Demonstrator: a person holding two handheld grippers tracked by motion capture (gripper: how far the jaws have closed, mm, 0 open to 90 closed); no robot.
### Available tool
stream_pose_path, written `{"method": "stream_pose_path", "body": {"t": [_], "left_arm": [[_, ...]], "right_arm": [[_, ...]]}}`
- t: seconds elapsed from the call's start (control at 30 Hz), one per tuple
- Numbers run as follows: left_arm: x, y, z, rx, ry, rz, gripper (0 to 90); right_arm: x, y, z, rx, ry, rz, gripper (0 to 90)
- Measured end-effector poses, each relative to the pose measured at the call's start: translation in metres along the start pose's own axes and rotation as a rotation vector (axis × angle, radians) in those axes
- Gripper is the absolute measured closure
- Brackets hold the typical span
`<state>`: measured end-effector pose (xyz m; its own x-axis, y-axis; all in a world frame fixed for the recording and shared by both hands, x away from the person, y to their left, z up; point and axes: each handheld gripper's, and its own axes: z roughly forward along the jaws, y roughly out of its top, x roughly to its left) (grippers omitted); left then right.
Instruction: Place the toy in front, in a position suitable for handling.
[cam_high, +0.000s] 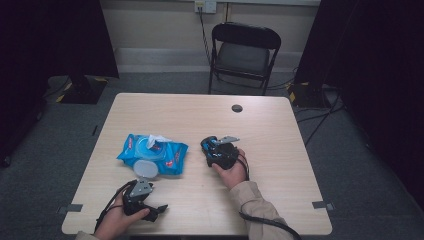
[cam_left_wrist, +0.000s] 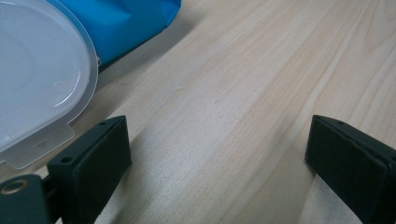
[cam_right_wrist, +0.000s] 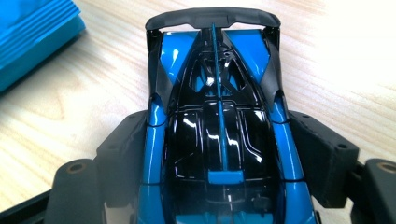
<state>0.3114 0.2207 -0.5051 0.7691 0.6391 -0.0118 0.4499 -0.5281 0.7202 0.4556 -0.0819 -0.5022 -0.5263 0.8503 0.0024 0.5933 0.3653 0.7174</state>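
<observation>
A: Starting at the left, what holds something?

B: One blue wet-wipe pack (cam_high: 152, 155) lies on the tabletop (cam_high: 280, 140), at about nine o'clock from the middle. Its round translucent flip lid (cam_high: 145, 169) is swung open toward the near edge, and one white wipe (cam_high: 156, 140) sticks up out of the opening.

A: And the left hand-held gripper (cam_high: 159, 210)?

B: It sits at about six o'clock from the pack, near the front edge. In the left gripper view its jaws are spread wide with bare wood between them; the lid (cam_left_wrist: 39, 74) lies just beyond the left jaw, and whether they touch I cannot tell.

A: Moving right?

B: The right hand-held gripper (cam_high: 210, 149) is at about three o'clock from the pack, well apart from it. In the right gripper view a blue and black toy race car (cam_right_wrist: 217, 126) sits between its jaws, one pad against each flank, rear wing pointing away.

A: Pinched, then?

B: Yes, pinching the car, which stands on the tabletop near the middle.

A: The count?

B: One pack, one lid, one wipe showing, one car, two hand-held grippers.
</observation>
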Motion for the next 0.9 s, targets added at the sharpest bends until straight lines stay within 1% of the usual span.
{"method": "stream_pose_path", "body": {"t": [0.07,0.1,0.17,0.23,0.3,0.33,0.4,0.43,0.47,0.5,0.53,0.57,0.77,0.83,0.9], "left_arm": [[0.0,0.0,0.0,0.001,0.0,0.0,6.0],[0.0,0.0,0.0,0.0,-0.001,0.0,6.0],[0.0,0.0,0.0,0.0,-0.002,-0.003,5.9],[0.0,0.0,0.0,0.0,-0.002,-0.003,5.8],[0.0,0.0,0.0,0.001,-0.002,-0.003,5.8],[0.0,0.0,0.0,0.0,-0.002,-0.003,5.8],[0.0,0.0,0.0,0.001,-0.002,-0.003,5.8],[0.0,0.0,0.0,0.0,-0.002,-0.003,5.8],[0.0,0.0,0.0,0.0,-0.002,-0.003,5.8],[0.0,0.0,0.0,0.001,-0.002,-0.003,5.8],[0.0,0.0,0.0,0.001,-0.002,-0.003,5.8],[0.0,0.0,0.0,0.001,-0.002,-0.003,5.8],[0.0,0.0,0.0,0.0,-0.002,-0.003,5.8],[0.0,0.0,0.0,0.0,-0.002,-0.003,5.8],[0.0,0.0,0.0,0.0,-0.002,-0.003,5.8]], "right_arm": [[0.0,0.0,0.0,-0.001,-0.001,0.001,25.8],[0.0,0.0,-0.001,0.012,0.003,-0.001,25.9],[-0.001,0.001,-0.002,0.015,0.008,0.003,25.9],[-0.004,0.002,-0.004,0.016,0.018,0.004,26.0],[-0.005,0.003,-0.005,0.018,0.015,-0.004,26.0],[-0.009,0.005,-0.007,0.013,0.017,0.008,26.0],[-0.011,0.007,-0.009,0.009,0.016,0.004,26.0],[-0.013,0.011,-0.013,0.008,0.015,-0.007,26.0],[-0.013,0.011,-0.013,0.008,0.015,-0.007,26.0],[-0.016,0.014,-0.017,-0.003,0.018,-0.002,26.0],[-0.016,0.014,-0.017,-0.003,0.018,-0.002,26.0],[-0.018,0.016,-0.021,-0.005,0.014,-0.001,26.0],[-0.025,0.019,-0.029,-0.002,0.01,-0.007,26.0],[-0.028,0.018,-0.033,-0.004,0.011,-0.007,26.0],[-0.035,0.018,-0.041,-0.01,0.015,-0.006,26.0]]}}
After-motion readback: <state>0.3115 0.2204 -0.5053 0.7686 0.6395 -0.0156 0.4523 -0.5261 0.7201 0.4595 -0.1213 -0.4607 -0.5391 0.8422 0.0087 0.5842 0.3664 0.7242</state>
